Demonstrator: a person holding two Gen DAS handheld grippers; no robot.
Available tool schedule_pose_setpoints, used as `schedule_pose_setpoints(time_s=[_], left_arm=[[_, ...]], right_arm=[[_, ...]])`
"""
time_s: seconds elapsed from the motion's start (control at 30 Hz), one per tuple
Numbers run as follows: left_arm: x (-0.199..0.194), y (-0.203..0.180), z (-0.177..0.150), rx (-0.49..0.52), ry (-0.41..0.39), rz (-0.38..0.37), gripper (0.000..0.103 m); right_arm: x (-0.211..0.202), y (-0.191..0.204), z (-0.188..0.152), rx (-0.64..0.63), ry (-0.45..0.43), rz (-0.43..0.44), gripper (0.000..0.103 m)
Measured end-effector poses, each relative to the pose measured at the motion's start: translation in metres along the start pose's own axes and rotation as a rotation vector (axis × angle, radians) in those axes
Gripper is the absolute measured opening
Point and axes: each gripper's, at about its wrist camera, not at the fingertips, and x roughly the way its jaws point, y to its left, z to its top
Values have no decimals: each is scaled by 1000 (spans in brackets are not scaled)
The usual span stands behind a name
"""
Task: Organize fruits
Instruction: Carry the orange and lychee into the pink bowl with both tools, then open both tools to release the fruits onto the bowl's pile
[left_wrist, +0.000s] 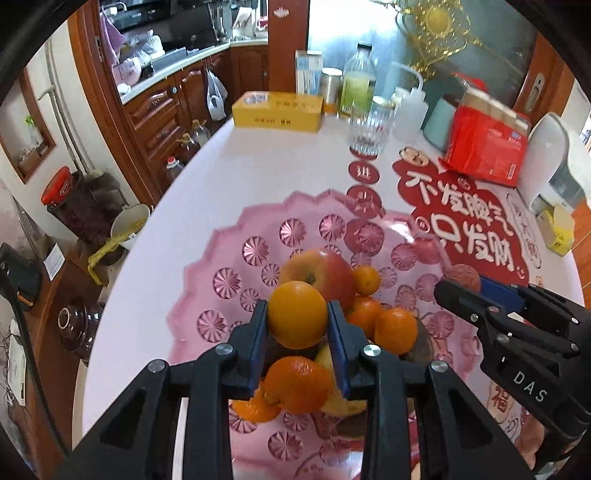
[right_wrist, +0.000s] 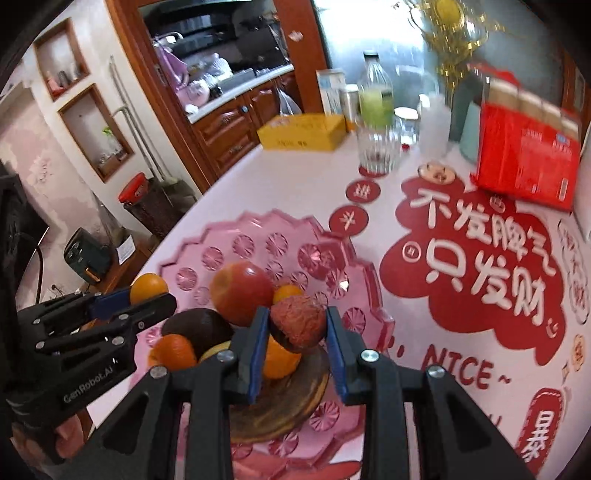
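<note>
My left gripper (left_wrist: 297, 314) is shut on an orange (left_wrist: 297, 314) and holds it above the pink glass fruit plate (left_wrist: 236, 240). My right gripper (right_wrist: 297, 325) is shut on a rough reddish lychee-like fruit (right_wrist: 299, 323) over the same plate (right_wrist: 221, 236). In the plate lie a red apple (left_wrist: 328, 271), several small mandarins (left_wrist: 395, 330), a dark avocado-like fruit (right_wrist: 197, 326) and a yellow piece of fruit. The right gripper shows in the left wrist view (left_wrist: 461, 291); the left gripper shows in the right wrist view (right_wrist: 147, 299).
On the white table stand a ribbed glass (left_wrist: 369, 129), a yellow box (left_wrist: 277, 110), a bottle of green liquid (left_wrist: 356, 85), a red package (left_wrist: 487, 147), a white squeeze bottle (left_wrist: 410, 110). A red sticker with white characters (right_wrist: 480, 266) lies right of the plate.
</note>
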Motion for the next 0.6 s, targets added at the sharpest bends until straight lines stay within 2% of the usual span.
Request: schedule_pose_setpoints(time_s=[0.33,0.37,0.4,0.43,0.5,0.6], left_arm=[[40,-12,-8,28,84,-4,31],[40,-13,-9,31,81,-7,35],[40,-14,-9,37,77,-6,44],[40,-16,-10,43,79,-2,57],[39,-18,-11,46,70,10,74],[36,-19,-12,50,64,38,84]], right_arm=[[27,-9,-8,17,58,-8,31],[28,-9,-8,15,58,-16,31],[29,-9,-9,10,59,-25,31],[29,-9,-9,5,62,-32,31],[30,-9,-10,4,67,-38,32],[27,-12,-11,15,64,-38,32]])
